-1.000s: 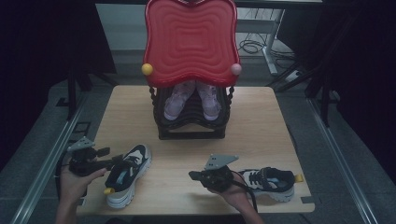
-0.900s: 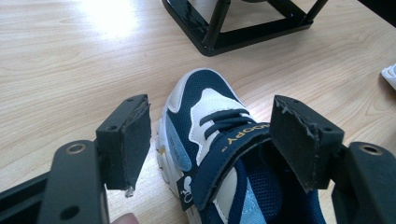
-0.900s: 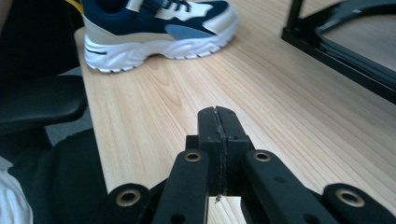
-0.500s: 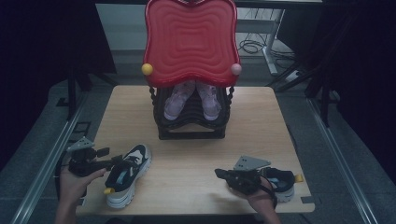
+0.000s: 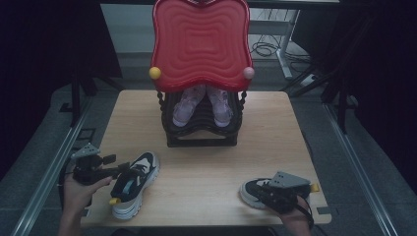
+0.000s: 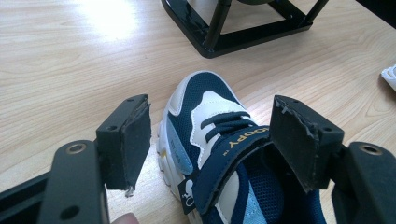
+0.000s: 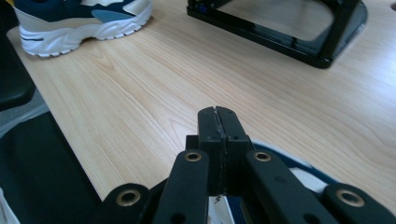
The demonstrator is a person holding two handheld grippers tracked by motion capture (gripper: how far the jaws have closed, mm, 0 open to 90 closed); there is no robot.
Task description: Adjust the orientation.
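Sneaker [image 6: 219,154] sits between open left tool [image 6: 219,140] pads.

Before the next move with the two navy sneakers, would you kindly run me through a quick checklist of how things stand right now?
1. Left gripper open: ok, jaws stand wide.
2. Left sneaker between the left jaws: ok, its strap and tongue sit in the gap; whether the pads touch it, cannot tell.
3. Right gripper open for a grasp: not ok, jaws pressed together with nothing between them.
4. Right sneaker reachable: ok, it lies right under that gripper near the table's front edge.
5. Free space on the black shoe rack: cannot tell, a pink pair fills the visible shelf.
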